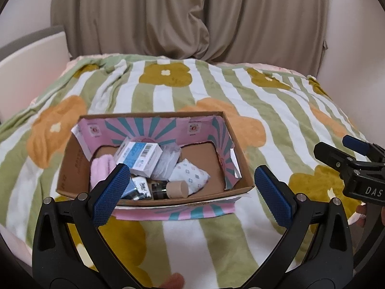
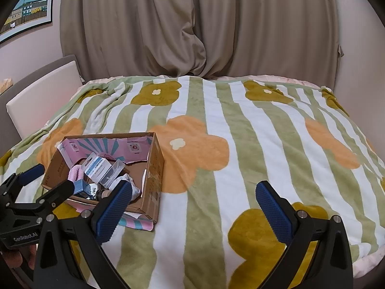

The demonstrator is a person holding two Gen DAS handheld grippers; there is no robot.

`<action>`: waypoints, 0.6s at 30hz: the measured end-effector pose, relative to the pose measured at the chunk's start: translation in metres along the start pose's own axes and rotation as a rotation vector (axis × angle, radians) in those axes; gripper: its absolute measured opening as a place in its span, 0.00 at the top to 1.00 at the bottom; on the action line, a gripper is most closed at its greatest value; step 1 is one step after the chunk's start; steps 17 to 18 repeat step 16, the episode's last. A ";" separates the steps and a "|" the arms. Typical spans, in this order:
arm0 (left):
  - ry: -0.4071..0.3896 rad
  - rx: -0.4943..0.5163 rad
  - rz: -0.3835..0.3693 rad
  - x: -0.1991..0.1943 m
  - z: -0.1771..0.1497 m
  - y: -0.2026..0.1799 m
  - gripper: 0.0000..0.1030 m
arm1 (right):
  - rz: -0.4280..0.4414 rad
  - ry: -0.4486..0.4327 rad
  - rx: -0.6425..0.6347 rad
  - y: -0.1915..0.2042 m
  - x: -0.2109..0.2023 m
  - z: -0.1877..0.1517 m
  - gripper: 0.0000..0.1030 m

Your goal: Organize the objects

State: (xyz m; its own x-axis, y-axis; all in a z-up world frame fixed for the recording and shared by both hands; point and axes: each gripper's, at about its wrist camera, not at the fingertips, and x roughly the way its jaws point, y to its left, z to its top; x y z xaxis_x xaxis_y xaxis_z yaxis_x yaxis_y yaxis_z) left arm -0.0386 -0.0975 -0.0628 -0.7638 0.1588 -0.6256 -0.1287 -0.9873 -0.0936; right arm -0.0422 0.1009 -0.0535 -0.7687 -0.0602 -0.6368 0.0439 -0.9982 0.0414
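Left claw: the left claw (image 1: 190, 187) hangs with its blue pads spread wide and nothing between them, just in front of the near rim of the cardboard box (image 1: 72, 168).
Box: it sits on the bed, on the flowered blanket (image 1: 276, 110), toward the left side, its pink and teal printed flaps folded inward and one flap lying flat on the blanket at the front.
Box contents, left to right: a pink soft item (image 1: 102, 168); a small dark-and-white carton (image 1: 140, 187) at the near wall; a white and blue barcoded box (image 1: 139, 156) lying on top of the heap; a clear plastic packet (image 1: 166, 161); a dark bottle with a tan cap (image 1: 170, 189) on its side; a white patterned pouch (image 1: 190, 175).
Blanket right of the box: no loose items show in either view.
Right claw: the right claw (image 2: 193, 207) is also spread wide and empty, held over bare blanket to the right of the box.
Progress: the gathering looks finished or close to it, since everything visible is already in the box.
Left to do: possibly tidying the jumbled heap or closing the flaps; I cannot tell if more is wanted.
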 end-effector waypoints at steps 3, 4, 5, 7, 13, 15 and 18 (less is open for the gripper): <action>0.002 -0.027 -0.032 0.002 -0.001 0.004 0.00 | -0.002 0.003 -0.004 0.003 0.002 -0.001 0.01; -0.003 -0.033 -0.037 0.002 -0.002 0.005 0.00 | -0.001 0.004 -0.005 0.003 0.002 -0.001 0.01; -0.007 -0.036 -0.036 0.001 -0.002 0.005 0.00 | 0.000 0.003 -0.006 0.003 0.003 -0.001 0.01; -0.004 -0.038 -0.038 0.002 -0.002 0.005 0.00 | -0.002 0.004 -0.006 0.003 0.003 -0.002 0.01; -0.050 -0.040 -0.036 -0.004 -0.003 0.005 0.00 | 0.002 0.006 -0.004 0.003 0.004 -0.003 0.01; -0.058 -0.043 -0.032 -0.005 -0.003 0.005 0.00 | 0.004 0.009 -0.005 0.002 0.006 -0.004 0.01; -0.056 -0.047 -0.034 -0.005 -0.003 0.006 0.00 | 0.004 0.010 -0.006 0.002 0.007 -0.004 0.01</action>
